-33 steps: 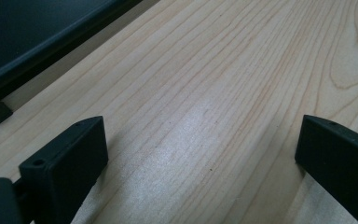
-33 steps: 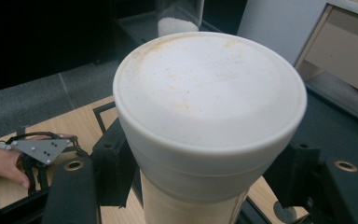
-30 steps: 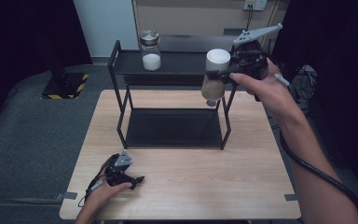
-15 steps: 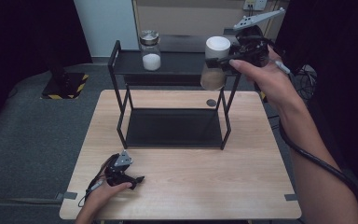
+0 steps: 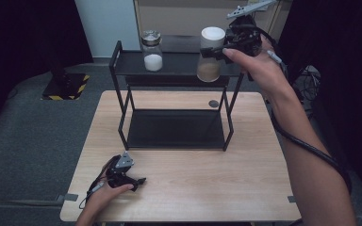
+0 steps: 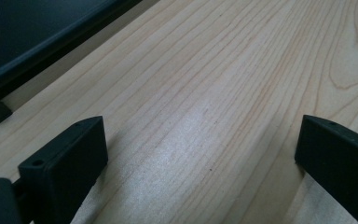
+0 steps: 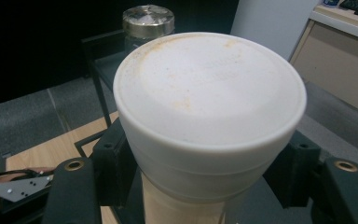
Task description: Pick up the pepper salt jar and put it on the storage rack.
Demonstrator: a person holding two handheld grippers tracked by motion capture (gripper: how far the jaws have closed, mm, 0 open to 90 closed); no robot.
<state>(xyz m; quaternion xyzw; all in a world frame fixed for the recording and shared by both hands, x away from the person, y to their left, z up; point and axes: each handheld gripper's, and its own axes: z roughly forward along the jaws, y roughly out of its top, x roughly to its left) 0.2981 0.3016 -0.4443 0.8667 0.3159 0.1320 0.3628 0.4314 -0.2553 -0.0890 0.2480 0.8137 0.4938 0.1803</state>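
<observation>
Since the earlier frames the right gripper (image 5: 215, 49) has carried the clear jar with a white lid and tan powder (image 5: 210, 55) up and farther back, from the table's right side to above the right end of the black metal shelf rack's top tier (image 5: 179, 70). Its jaws clamp the jar just under the lid. The left gripper (image 5: 139, 180) rests open on the near-left wooden table (image 5: 217, 188).

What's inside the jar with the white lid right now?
Through the clear wall of the jar with the white lid, a tan powder fills its lower part. The lid hides the top of the contents.
</observation>
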